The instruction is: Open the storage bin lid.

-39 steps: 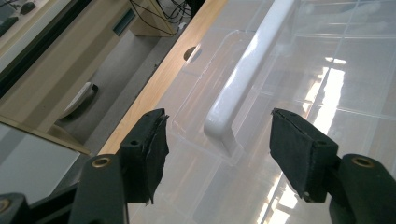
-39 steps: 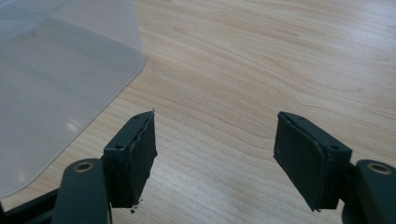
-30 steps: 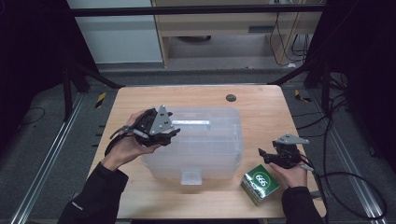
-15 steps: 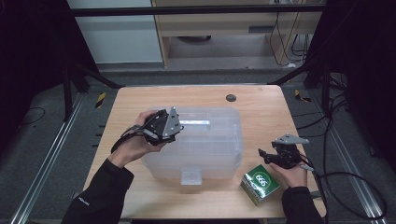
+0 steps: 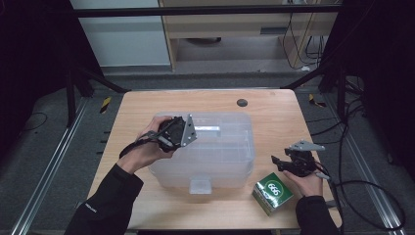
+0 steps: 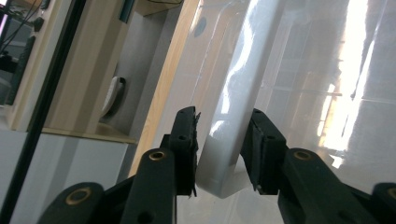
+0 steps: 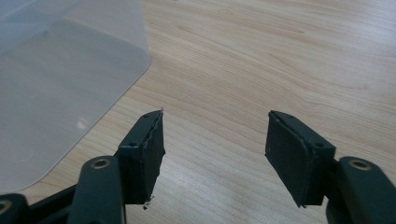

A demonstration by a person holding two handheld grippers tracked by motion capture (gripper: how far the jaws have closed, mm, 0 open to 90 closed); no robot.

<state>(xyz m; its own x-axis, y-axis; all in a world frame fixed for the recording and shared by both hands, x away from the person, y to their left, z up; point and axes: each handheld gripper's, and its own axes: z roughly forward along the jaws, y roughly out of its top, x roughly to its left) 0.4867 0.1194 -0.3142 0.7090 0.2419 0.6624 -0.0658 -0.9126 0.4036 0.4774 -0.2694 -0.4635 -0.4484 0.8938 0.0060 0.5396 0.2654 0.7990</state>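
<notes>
Your left gripper (image 6: 219,154) slid right since earlier, jaws closing round the bin's (image 5: 220,147) latch (image 6: 229,140). Right gripper (image 7: 215,154) idles open nr the green box (image 5: 272,192). Next: clamp & lift.

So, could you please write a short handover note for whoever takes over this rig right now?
Left gripper: its jaws have just been closing around the latch on the left end of the clear plastic storage box; the pads look on it or nearly so.
Right gripper: open, nothing between the jaws, over bare table right of the box.
Green carton: on the table by the right hand.
Done: left gripper placed on the latch.
Left: lid is still on; likely finish the grip and release the latch.
</notes>
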